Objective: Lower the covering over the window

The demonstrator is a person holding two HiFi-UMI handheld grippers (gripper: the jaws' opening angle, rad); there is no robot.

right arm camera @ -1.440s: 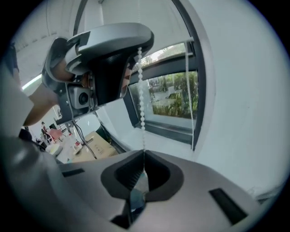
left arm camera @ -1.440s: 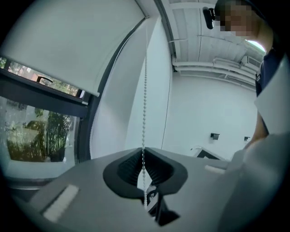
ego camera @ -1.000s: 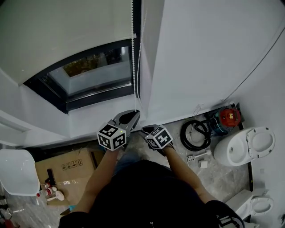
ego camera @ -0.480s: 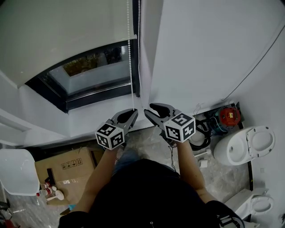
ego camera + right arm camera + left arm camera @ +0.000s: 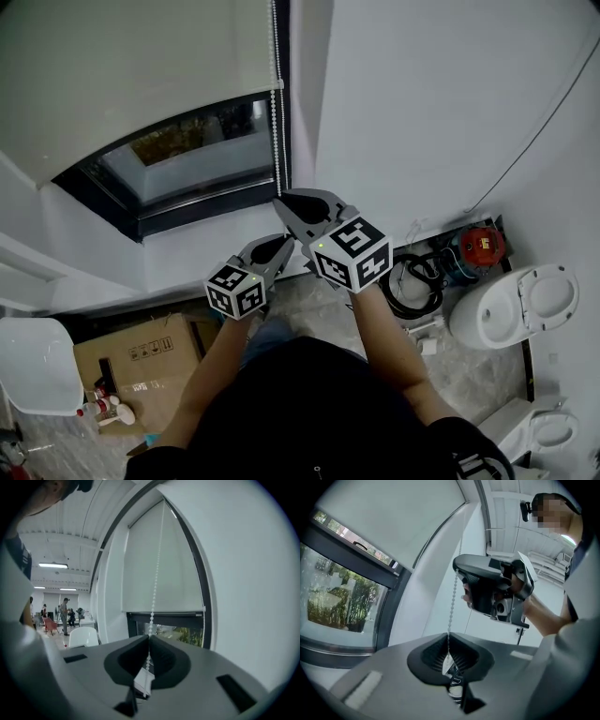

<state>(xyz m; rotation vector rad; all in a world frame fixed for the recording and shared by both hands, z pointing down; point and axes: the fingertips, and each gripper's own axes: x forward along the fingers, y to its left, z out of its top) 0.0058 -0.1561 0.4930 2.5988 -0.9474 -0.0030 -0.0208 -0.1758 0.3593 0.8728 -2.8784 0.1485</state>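
A cream roller blind (image 5: pixel 141 66) covers the upper part of the dark-framed window (image 5: pixel 187 150). Its white bead chain (image 5: pixel 276 141) hangs along the frame's right side. My right gripper (image 5: pixel 280 202) is the upper one. Its jaws have just been closing, and they are shut on the bead chain (image 5: pixel 153 611), which runs down between them. Just below it, my left gripper (image 5: pixel 287 241) is shut on the same chain (image 5: pixel 451 611). The left gripper view shows the right gripper (image 5: pixel 462 588) close above, at the chain.
Below on the floor are a toilet (image 5: pixel 516 309), a coiled black cable (image 5: pixel 412 281), a red device (image 5: pixel 483 246), a cardboard box (image 5: pixel 141 361) and a white chair (image 5: pixel 33 361). A white wall (image 5: pixel 422 112) stands right of the window. People (image 5: pixel 65 616) stand far off.
My right gripper has risen from beside the left gripper to above it; half a second ago its jaws stood open, now they are shut on the chain. The left gripper has stayed put.
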